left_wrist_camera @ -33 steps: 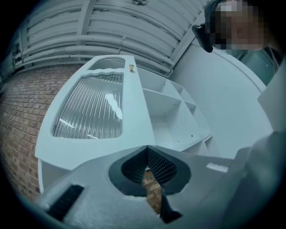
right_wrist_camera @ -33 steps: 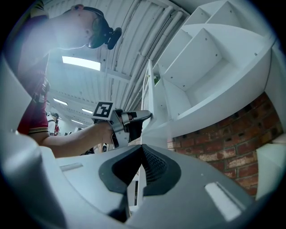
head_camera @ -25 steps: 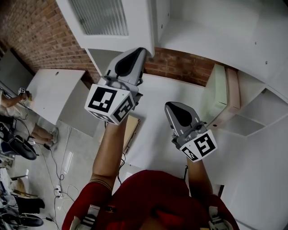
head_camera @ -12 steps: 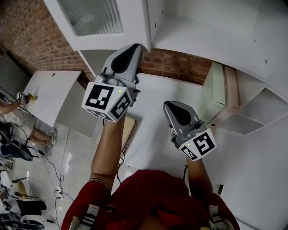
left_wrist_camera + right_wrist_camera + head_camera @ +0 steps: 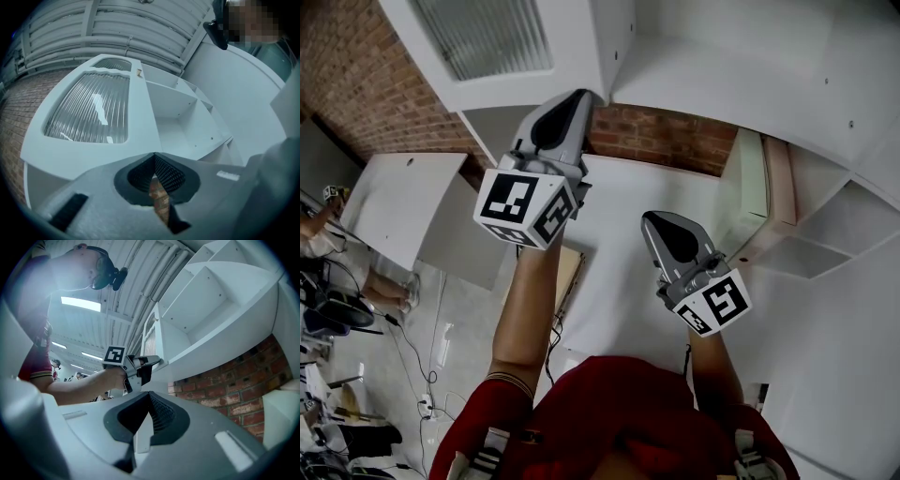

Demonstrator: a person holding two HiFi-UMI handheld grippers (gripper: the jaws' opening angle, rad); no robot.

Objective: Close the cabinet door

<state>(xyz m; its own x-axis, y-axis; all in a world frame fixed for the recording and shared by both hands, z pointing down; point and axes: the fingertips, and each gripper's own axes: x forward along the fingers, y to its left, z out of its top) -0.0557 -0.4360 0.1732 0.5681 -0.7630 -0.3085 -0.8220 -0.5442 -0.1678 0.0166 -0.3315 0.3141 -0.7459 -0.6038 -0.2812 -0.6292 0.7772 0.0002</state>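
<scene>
**Cabinet door (image 5: 492, 37), ribbed-glass panel: open, closing not yet completed**

Left gripper (image 5: 579, 97): jaws clenched together, nothing between them, tip raised to the door's lower edge and apparently touching it. Right gripper (image 5: 660, 229): jaws together, empty, held lower, apart from the door. Door stands swung out from the white cabinet (image 5: 722, 84), shelves exposed. Left to do, by judgement: push the door round until flush.

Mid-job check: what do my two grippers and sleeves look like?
The left gripper and right gripper are grey tapered shells with black textured pads. Each carries a white cube printed with black square markers. The shirt is red, short-sleeved.
</scene>
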